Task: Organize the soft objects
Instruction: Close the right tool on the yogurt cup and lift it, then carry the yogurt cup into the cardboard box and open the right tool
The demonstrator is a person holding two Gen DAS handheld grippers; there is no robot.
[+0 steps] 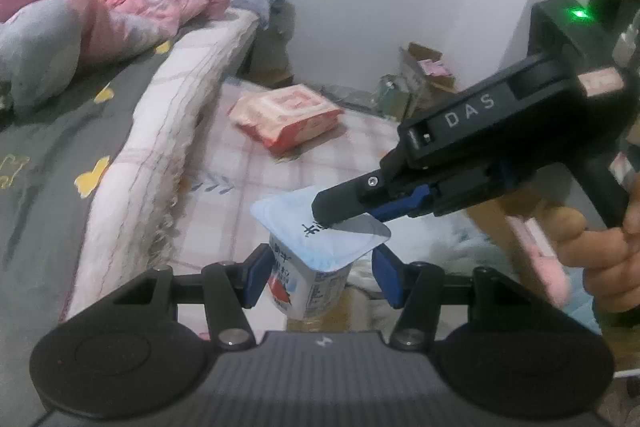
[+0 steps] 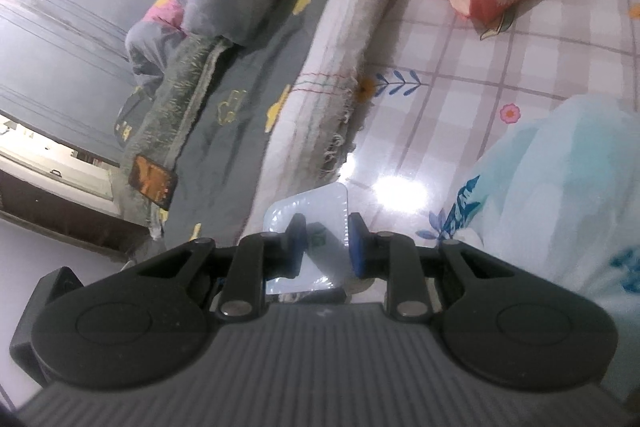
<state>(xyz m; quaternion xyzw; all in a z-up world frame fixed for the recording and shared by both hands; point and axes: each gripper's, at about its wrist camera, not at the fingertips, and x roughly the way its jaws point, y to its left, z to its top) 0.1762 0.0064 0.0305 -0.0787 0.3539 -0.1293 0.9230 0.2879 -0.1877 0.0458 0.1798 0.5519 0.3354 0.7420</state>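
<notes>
Fig.: two-claw hold on one yogurt cup, seen from both wrist cams.

Your left claw is part-open and closed round the body of the yogurt cup, blue pads on opposite sides of the cup wall, cup upright, long axis vertical. The cup hangs clear above the worktop w/ the checked cloth, just beside the bed edge.

Your right claw comes in from the right and above, jaws nearly shut, pinching the foil lid at its near-right corner; in the right wrist view the lid sheet lies flat between the pads.

Key relation: lid edge sits directly above the left claw's grip, so the two claws act on one axis: left holds the base, right holds the top. Any pull by the right claw probably needs to run up and back along the lid, against the left claw's hold.

Elsewhere: wipes pack rests further back on the worktop, well apart; pale blue bag near the right claw.
</notes>
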